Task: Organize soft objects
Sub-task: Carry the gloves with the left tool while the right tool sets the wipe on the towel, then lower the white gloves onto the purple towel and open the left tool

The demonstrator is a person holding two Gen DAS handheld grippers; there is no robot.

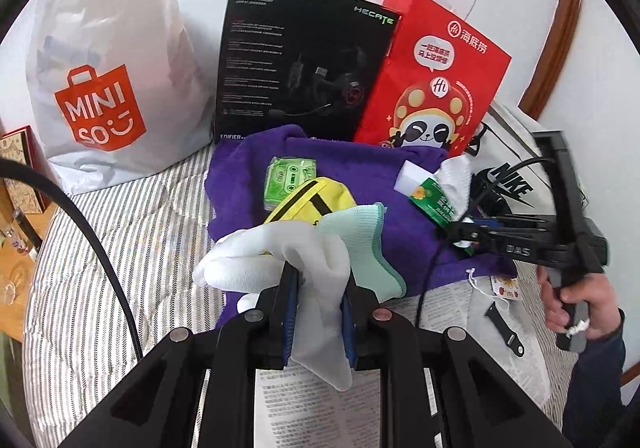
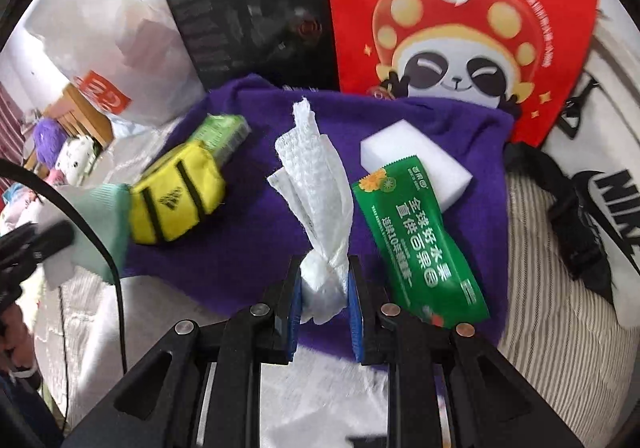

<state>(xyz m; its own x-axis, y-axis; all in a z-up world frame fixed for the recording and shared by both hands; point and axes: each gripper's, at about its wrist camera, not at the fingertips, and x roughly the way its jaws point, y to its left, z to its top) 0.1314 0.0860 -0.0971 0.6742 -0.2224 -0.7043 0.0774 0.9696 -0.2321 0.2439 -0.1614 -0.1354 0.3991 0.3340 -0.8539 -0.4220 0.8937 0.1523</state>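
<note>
Gripping soft things in both hands, the person has little room for error here. The left claw (image 1: 318, 312) is clamped on a white sock (image 1: 316, 268) with a mint-green cuff (image 1: 360, 244), bunched between its blue pads and hanging above the near edge of the purple towel (image 1: 360, 175) spread on the striped bed (image 1: 132, 215). The right claw (image 2: 325, 302) is pinched shut on the knotted end of a white crinkled cloth (image 2: 316, 191), whose loose end trails forward over the same towel.

The likeliest trouble is a snag. The cloth's free end lies just beside the green snack packet (image 2: 420, 244), which rests partly on a white sponge block (image 2: 416, 159); any sweep to that side could drag the packet off the towel. The sock's grip looks shallow, with much of the fabric bulging outside the pads, so a quick swing might let it slip out.

The yellow pouch (image 2: 176, 203) and the green box (image 2: 222, 135) behind it sit close to the sock's cuff and could be knocked. A black cable (image 1: 100, 248) arcs near the left claw; whether it touches the sock is hard to tell, as that edge is blurred.
</note>
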